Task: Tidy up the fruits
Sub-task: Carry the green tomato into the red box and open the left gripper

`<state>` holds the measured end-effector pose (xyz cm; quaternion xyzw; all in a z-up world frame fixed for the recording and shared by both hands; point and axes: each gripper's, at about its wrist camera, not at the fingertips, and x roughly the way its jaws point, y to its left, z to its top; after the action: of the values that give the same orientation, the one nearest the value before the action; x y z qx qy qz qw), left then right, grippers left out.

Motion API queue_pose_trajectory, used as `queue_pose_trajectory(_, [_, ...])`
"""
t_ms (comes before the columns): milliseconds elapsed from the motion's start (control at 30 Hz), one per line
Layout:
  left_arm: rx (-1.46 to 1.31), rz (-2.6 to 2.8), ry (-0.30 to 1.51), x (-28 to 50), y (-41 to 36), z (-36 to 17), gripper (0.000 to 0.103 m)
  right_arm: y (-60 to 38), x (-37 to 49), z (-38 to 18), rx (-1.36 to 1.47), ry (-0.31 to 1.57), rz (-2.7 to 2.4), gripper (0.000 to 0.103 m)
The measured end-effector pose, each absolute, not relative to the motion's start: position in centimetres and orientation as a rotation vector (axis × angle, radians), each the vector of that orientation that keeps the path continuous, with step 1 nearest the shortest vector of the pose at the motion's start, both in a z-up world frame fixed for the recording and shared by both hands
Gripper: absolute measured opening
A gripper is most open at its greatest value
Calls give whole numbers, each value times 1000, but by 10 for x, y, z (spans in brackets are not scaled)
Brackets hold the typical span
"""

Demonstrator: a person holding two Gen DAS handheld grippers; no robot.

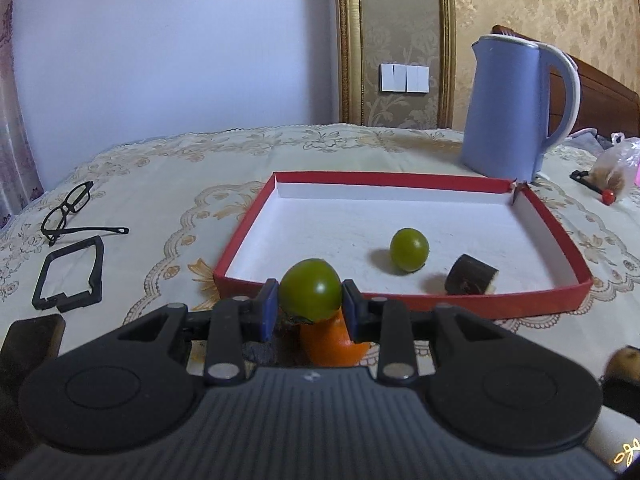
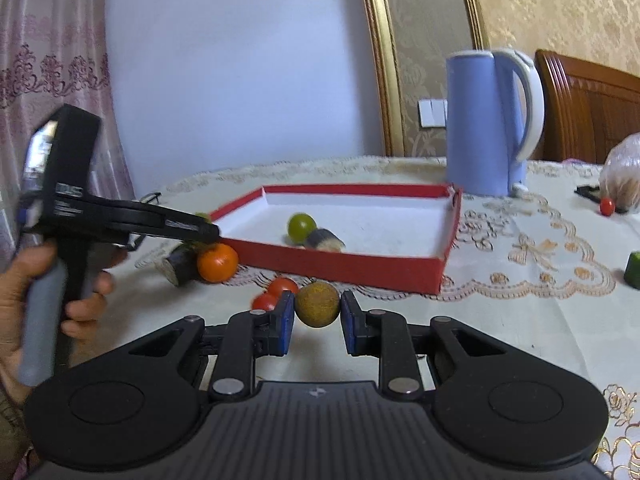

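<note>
My left gripper (image 1: 310,308) is shut on a green tomato (image 1: 310,294), held just in front of the near wall of the red tray (image 1: 400,304). An orange fruit (image 1: 328,340) lies below it. Inside the tray lie a green fruit (image 1: 409,249) and a dark eggplant piece (image 1: 470,276). My right gripper (image 2: 317,320) has its blue pads on both sides of a brown kiwi (image 2: 318,304), touching or nearly touching. In the right wrist view the left gripper (image 2: 200,230) is at the tray's (image 2: 340,264) left corner, above an orange (image 2: 217,262) and an eggplant piece (image 2: 180,266).
A blue kettle (image 1: 516,108) stands behind the tray. Glasses (image 1: 68,210) and a black frame (image 1: 70,272) lie at the left. Two red tomatoes (image 2: 276,294) lie left of the kiwi. A plastic bag (image 2: 624,176), a small red tomato (image 2: 607,206) and a green piece (image 2: 634,270) are at the right.
</note>
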<state>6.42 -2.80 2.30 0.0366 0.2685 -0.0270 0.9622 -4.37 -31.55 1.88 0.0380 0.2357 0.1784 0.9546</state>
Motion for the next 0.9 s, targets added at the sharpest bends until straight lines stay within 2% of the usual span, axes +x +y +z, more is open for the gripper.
queue_pose_trajectory(900, [148, 37, 615, 134, -62, 21, 30, -324, -58, 25, 90, 443, 377, 24])
